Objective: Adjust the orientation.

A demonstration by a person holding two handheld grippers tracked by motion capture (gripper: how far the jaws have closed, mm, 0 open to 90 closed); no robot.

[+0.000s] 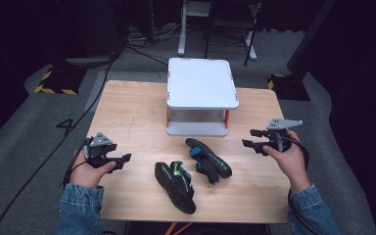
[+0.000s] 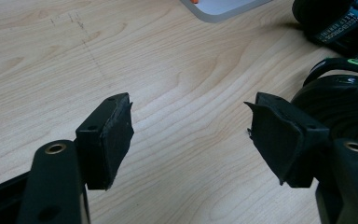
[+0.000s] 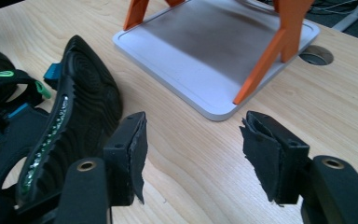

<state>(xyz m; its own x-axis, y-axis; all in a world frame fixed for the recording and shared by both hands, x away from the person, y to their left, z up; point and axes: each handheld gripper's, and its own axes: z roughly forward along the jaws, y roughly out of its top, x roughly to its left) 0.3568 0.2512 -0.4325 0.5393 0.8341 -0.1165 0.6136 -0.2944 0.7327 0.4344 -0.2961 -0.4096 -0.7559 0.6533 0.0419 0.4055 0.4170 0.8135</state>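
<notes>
Two black sandals with green and blue trim lie on the wooden table (image 1: 127, 112) near its front. One sandal (image 1: 175, 186) (image 2: 340, 100) sits nearer the front edge. The other sandal (image 1: 208, 159) (image 3: 81, 102) rests on its side, with its ribbed sole facing my right gripper. My left gripper (image 1: 123, 161) (image 2: 189, 102) hovers at the left of the sandals, jaws open over bare wood. My right gripper (image 1: 248, 137) (image 3: 196, 121) is held at the right, open with nothing between its pads, pointing toward the shelf base and the tipped sandal.
A white two-level shelf (image 1: 202, 83) (image 3: 205, 51) on orange legs (image 3: 265, 60) stands at the middle back of the table. A cable hole (image 3: 314, 55) lies in the tabletop beyond it. Grey floor, cables and stand legs surround the table.
</notes>
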